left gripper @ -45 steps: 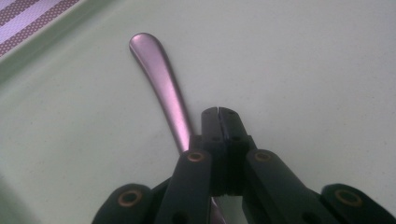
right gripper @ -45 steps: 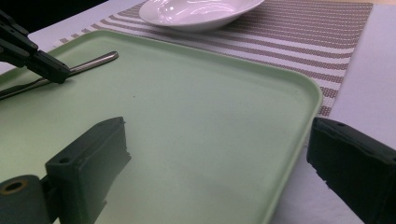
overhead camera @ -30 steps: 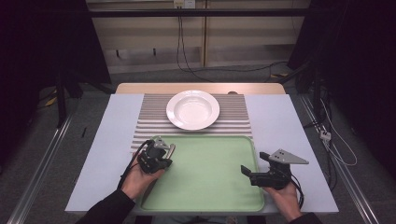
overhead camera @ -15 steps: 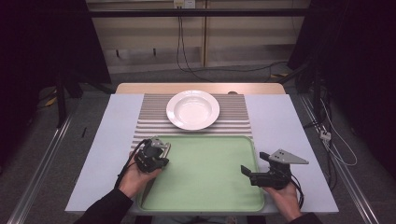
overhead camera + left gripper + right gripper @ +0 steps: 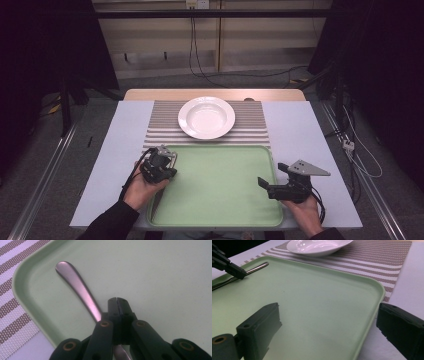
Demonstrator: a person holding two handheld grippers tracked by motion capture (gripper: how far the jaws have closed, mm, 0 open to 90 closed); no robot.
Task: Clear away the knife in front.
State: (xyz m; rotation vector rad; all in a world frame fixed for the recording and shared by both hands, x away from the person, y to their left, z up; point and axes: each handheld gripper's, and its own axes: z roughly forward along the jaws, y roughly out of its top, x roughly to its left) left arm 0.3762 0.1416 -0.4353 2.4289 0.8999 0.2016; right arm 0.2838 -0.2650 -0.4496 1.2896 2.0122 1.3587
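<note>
Dim room, pale table, striped mat, white plate (image 5: 206, 117) at far side. My left gripper (image 5: 117, 305) clamped shut, metal utensil handle (image 5: 76, 286) beside it, lying in green tray (image 5: 220, 220) near left rim. Right gripper (image 5: 328, 326) wide open, empty. Pickup seemingly not yet done.

Even overhead light, dark surroundings, soft focus close up, faint shadows.

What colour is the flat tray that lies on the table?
The flat tray is pale green, plain, without pattern; the high view shows it best.
</note>
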